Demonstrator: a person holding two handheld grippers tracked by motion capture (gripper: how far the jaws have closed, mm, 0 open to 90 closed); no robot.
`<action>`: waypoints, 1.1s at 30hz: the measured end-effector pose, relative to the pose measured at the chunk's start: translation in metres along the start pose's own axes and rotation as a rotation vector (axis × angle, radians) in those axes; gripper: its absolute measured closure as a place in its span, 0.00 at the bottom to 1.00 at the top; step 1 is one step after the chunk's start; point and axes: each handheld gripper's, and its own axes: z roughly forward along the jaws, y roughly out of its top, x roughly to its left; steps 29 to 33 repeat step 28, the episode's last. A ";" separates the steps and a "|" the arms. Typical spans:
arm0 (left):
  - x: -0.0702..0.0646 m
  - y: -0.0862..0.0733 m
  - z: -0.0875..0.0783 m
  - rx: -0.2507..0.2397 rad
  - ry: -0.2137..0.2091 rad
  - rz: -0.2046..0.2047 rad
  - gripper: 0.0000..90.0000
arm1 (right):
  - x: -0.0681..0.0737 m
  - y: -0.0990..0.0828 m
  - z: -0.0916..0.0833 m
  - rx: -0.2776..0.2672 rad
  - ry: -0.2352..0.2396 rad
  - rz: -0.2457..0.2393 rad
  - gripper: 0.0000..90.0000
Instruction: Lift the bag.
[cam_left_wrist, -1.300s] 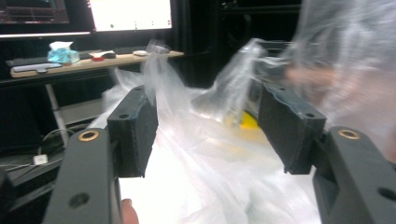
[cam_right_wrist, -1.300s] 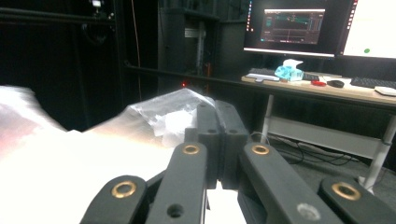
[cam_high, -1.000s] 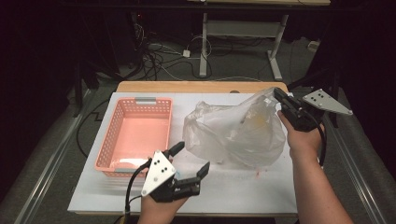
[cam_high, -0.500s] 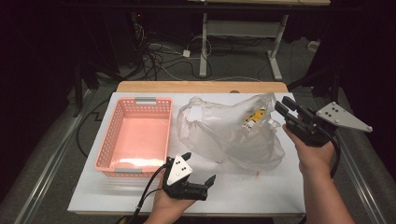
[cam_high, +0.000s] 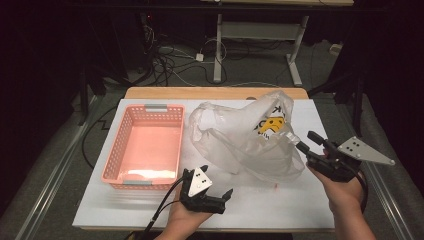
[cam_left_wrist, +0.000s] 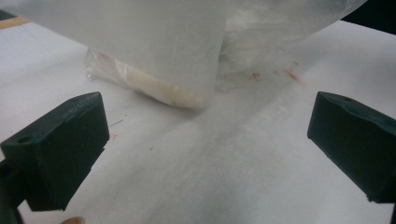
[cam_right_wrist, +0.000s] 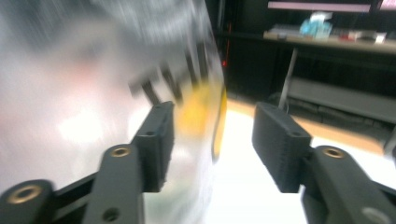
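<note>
Two grippers, high view: both sit at the near side of the plastic bag (cam_high: 250, 137), which slumps on the white table (cam_high: 310, 210) as the landmark here.
Bag, high view: it lies just right of the pink basket (cam_high: 145, 145), its smiley print turned toward the far right; loose and crumpled, it likely rests wherever it was let go.
Left gripper, high view: the left gripper (cam_high: 226, 196) lies low in front of the bag's near edge, jaws spread wide and empty, probably lined up to reach for the film.
Right gripper, high view: the right gripper (cam_high: 304, 141) is at the bag's right flank, jaws parted, and they have just been opening.
Left gripper view: the bag (cam_left_wrist: 187, 51) hangs just beyond the wide jaws, a pale rolled fold (cam_left_wrist: 156, 88) at its base; nothing lies between them.
Right gripper view: blurred; the bag (cam_right_wrist: 107, 93) crowds the left jaw, the gap itself looks clear, so the film appears released.
</note>
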 end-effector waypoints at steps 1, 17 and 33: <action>0.001 -0.001 0.001 0.003 0.002 -0.001 0.00 | -0.001 -0.007 0.001 0.019 0.001 0.007 0.49; 0.005 -0.013 0.005 0.029 0.005 0.002 0.00 | -0.003 -0.089 0.012 0.236 -0.045 0.058 0.00; 0.006 -0.019 0.004 0.021 0.006 -0.015 0.00 | 0.002 -0.094 0.014 0.229 -0.035 0.038 0.00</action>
